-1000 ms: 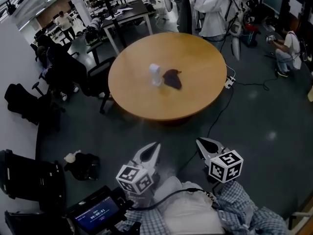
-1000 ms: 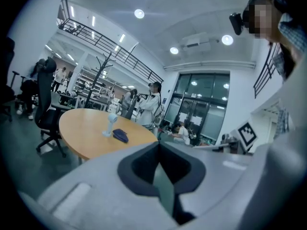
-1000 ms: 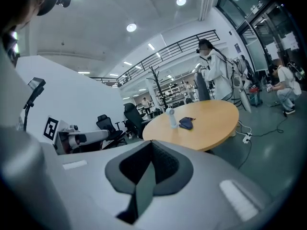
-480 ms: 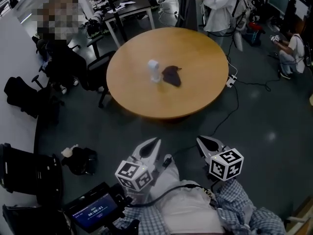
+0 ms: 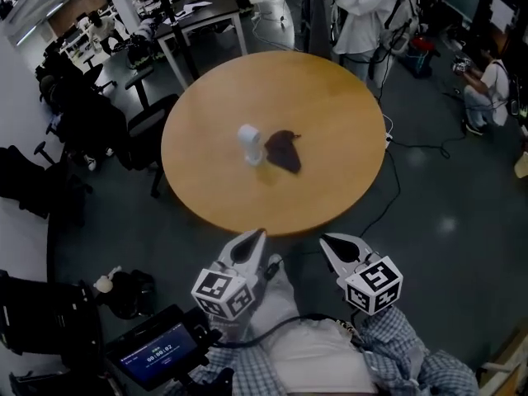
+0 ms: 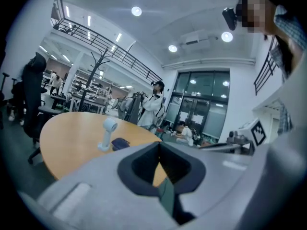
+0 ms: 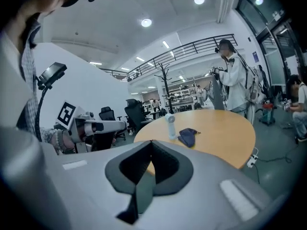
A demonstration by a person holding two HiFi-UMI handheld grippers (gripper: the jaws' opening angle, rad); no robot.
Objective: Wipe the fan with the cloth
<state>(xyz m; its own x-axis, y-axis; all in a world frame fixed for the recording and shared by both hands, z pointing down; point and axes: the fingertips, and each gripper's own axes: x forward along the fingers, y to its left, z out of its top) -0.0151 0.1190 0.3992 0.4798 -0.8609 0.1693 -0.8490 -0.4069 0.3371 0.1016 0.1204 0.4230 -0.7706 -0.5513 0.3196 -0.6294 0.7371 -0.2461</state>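
Note:
A small white handheld fan [image 5: 250, 143] stands upright near the middle of the round wooden table [image 5: 206, 190]. A dark cloth [image 5: 283, 149] lies crumpled just right of it. Both also show in the left gripper view, fan [image 6: 107, 133] and cloth [image 6: 120, 143], and in the right gripper view, fan [image 7: 171, 125] and cloth [image 7: 188, 136]. My left gripper [image 5: 254, 239] and right gripper [image 5: 332, 243] hang side by side just short of the table's near edge, both shut and holding nothing. The table's near edge lies between them and the fan.
Dark office chairs [image 5: 136, 130] stand left of the table. A person in white [image 5: 363, 11] stands behind it, another crouches at the far right [image 5: 487, 85]. A cable and power strip [image 5: 386, 143] lie on the floor to the right. A timer screen [image 5: 153, 355] sits at the bottom left.
The table, fan and cloth have come closer in the head view. Both grippers now hang just short of its near edge, still shut.

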